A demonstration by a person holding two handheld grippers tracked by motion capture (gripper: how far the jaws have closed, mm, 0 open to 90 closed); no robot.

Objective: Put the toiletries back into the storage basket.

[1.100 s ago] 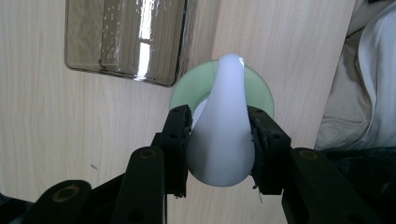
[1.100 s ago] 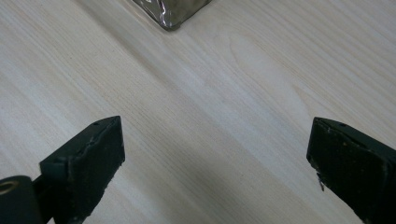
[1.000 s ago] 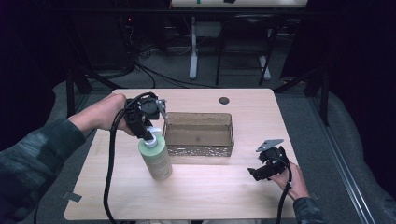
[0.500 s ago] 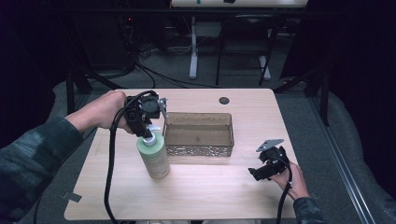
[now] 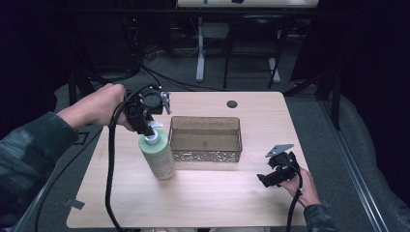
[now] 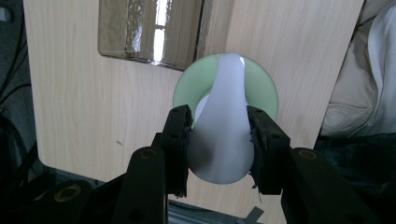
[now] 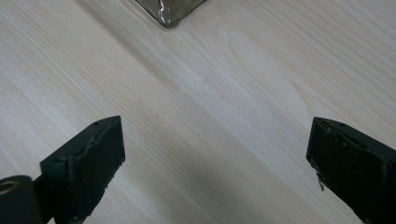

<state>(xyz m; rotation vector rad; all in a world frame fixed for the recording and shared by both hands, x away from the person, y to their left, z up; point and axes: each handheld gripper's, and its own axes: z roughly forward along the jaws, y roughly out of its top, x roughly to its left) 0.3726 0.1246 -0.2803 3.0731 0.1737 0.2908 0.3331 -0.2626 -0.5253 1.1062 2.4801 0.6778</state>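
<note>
From the high view, the left hand-held gripper (image 5: 147, 126) is clamped on the white pump (image 5: 152, 137) of a pale green bottle (image 5: 158, 155), which hangs slightly tilted beside the left end of the basket (image 5: 205, 138), its base low over the worktop (image 5: 203, 193); whether the base touches the wood I cannot tell; the right hand-held gripper (image 5: 276, 175) rests near the front right corner, well apart from both, its jaws spread on nothing; the step in hand looks like lifting the bottle toward the basket, and done well it means raising it straight until the base clears the rim, keeping the squeeze firm, then carrying it across slowly so the hanging body does not swing; in the left gripper view, the black jaws press on either flank of the pump (image 6: 224, 126), a smooth glossy plastic teardrop that narrows toward its spout, so it could slip or twist out if the grip loosens; below it the bottle's round green shoulder (image 6: 261, 93) shows, matte and rigid-looking; the basket (image 6: 149, 30) appears beyond as a translucent, shiny-walled rectangle on pale wood grain; in the right gripper view, the two jaws stand wide apart over bare light wood with fine straight grain, a corner of the basket (image 7: 170, 10) at the top edge, its wall perforated and metallic-looking.
</note>
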